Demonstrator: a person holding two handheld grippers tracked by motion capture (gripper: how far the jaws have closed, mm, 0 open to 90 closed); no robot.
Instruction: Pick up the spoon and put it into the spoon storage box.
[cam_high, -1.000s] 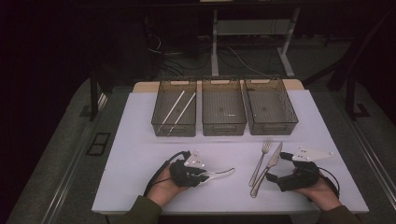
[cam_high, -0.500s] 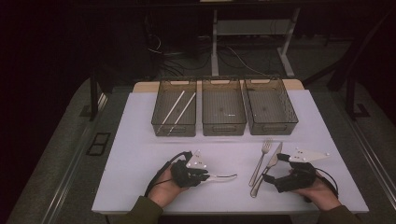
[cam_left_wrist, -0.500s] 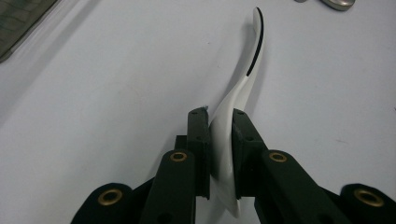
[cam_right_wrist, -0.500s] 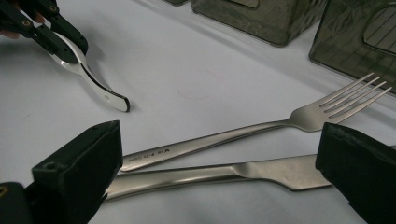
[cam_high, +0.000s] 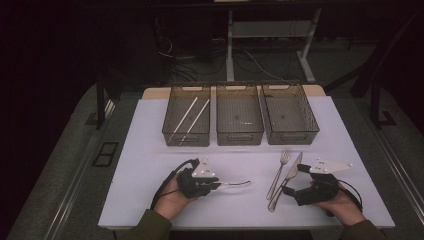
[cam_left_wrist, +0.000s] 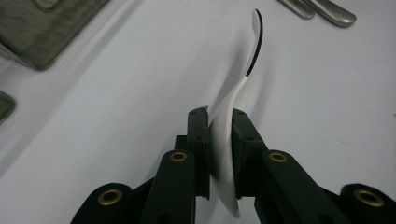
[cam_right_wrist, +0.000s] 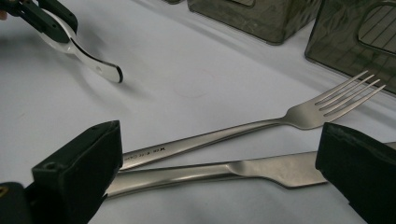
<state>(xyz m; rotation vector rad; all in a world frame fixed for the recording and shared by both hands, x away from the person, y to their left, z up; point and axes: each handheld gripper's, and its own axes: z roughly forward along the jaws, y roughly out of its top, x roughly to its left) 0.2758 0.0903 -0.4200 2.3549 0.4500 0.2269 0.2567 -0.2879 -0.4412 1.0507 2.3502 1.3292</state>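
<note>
The spoon (cam_left_wrist: 232, 116) was a white one, pinched at its bowl by the left hand-held gripper (cam_high: 212, 184), with its handle reaching out toward three o'clock in the high view, near the front middle of the desk (cam_high: 150, 150). The left hand (cam_high: 172, 197) came in from six o'clock, low over the desk, its forearm angled toward one o'clock and its hand-held gripper lying about level. The right hand (cam_high: 340, 202) rested at the four o'clock corner, its right hand-held gripper (cam_high: 290, 190) pointing toward nine o'clock at the handle ends of a fork (cam_high: 280, 172) and a knife (cam_high: 291, 170).

The left gripper view showed what the high view could not: the jaws had just been closing and had come nearly together, their pads pressed on both faces of the bowl, the spoon standing on edge and its curved handle running away toward twelve o'clock. The right gripper view showed the wide gap of its own jaws, one at each lower corner, touching nothing, with the fork (cam_right_wrist: 261, 128) and knife (cam_right_wrist: 243, 170) lying side by side on the desk between them, tines toward two o'clock. At ten o'clock in that view the spoon's handle tip (cam_right_wrist: 109, 71) hung just above the desk. The high view alone gave the three bins at twelve o'clock, the left bin (cam_high: 172, 137) holding two chopsticks (cam_high: 191, 116).
</note>
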